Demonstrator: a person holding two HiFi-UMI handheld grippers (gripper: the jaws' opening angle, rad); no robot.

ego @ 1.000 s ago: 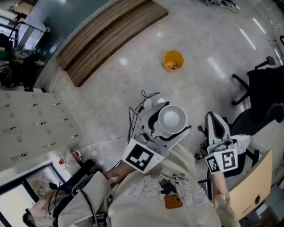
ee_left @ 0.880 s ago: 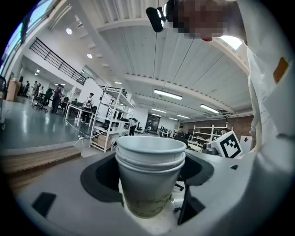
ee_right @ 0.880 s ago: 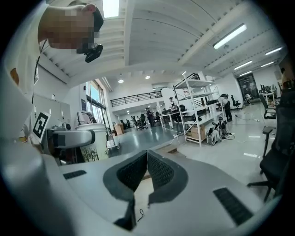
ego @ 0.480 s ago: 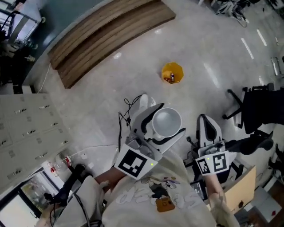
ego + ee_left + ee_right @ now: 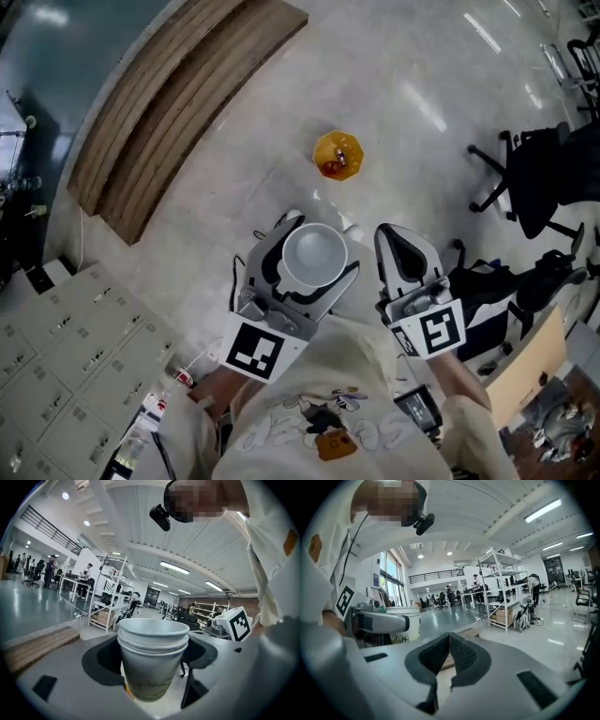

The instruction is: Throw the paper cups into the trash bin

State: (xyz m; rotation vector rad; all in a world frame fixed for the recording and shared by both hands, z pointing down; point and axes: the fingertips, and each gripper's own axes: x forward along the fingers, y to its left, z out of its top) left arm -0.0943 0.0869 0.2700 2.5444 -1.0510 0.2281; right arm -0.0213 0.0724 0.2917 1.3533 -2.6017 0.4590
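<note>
Gripping stacked cups (image 5: 315, 255) upright, the left claw (image 5: 152, 663) hangs short of the yellow bin (image 5: 337, 156); the right claw (image 5: 449, 654), pinched together and empty, sits equally short of it.

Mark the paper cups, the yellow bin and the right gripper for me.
paper cups (image 5: 151, 667): left gripper view, outer cup's side wall.
yellow bin (image 5: 345, 145): head view, inner wall.
right gripper (image 5: 449, 640): right gripper view, between the fingertips.

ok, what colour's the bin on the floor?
Yellow. The bin shows best in the head view.
</note>
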